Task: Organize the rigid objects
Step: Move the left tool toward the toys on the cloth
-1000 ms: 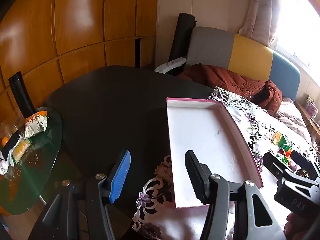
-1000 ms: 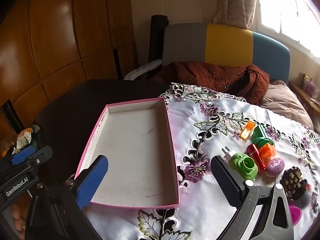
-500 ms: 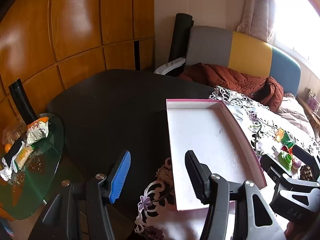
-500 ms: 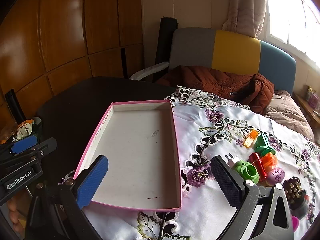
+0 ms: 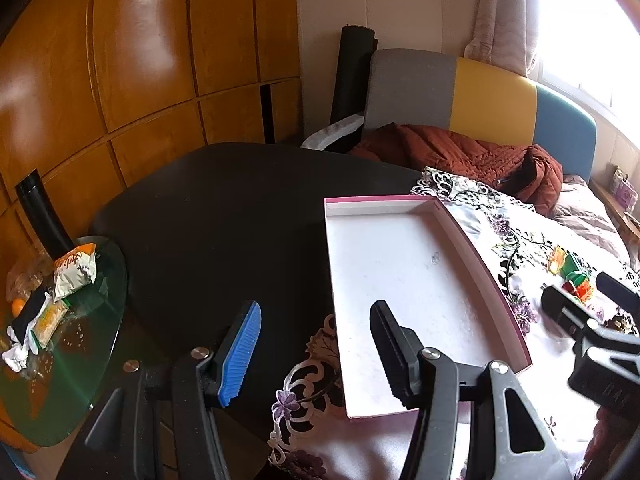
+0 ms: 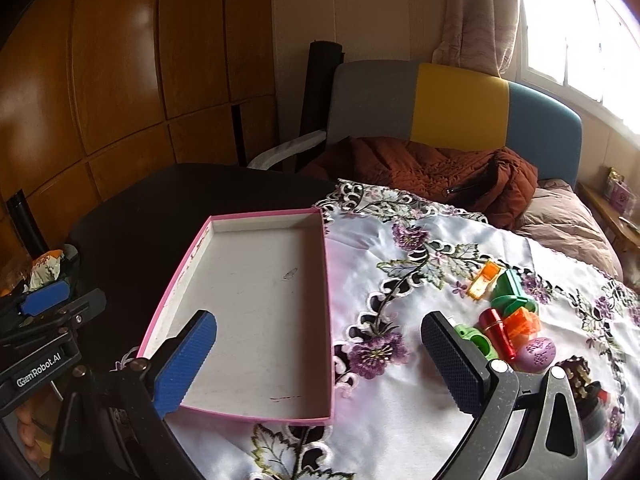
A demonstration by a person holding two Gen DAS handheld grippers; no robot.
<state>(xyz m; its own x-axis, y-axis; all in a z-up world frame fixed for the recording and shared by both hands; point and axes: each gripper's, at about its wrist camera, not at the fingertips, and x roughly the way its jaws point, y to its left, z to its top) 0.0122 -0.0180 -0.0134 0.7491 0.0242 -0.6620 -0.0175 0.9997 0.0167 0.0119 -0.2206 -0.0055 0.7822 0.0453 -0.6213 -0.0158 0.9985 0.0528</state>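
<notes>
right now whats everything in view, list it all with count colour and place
tray: 1, pink rim and white inside, nothing in it, at the cloth's left edge
tablecloth: 1, white with purple flowers, over the right part of the table
table: 1, black, under the tray and cloth
small toys: a cluster, orange, green, red, purple egg, dark brown piece, on the cloth right of the tray
jacket: 1, rust brown, on the sofa
sofa: 1, grey, yellow and blue, behind the table
glass side table: 1, green-tinted, with snack packets, far left
left gripper: 1, black with a blue pad, open, near the tray's near-left corner
right gripper: 1, black with a blue pad, open, over the tray's near end
</notes>
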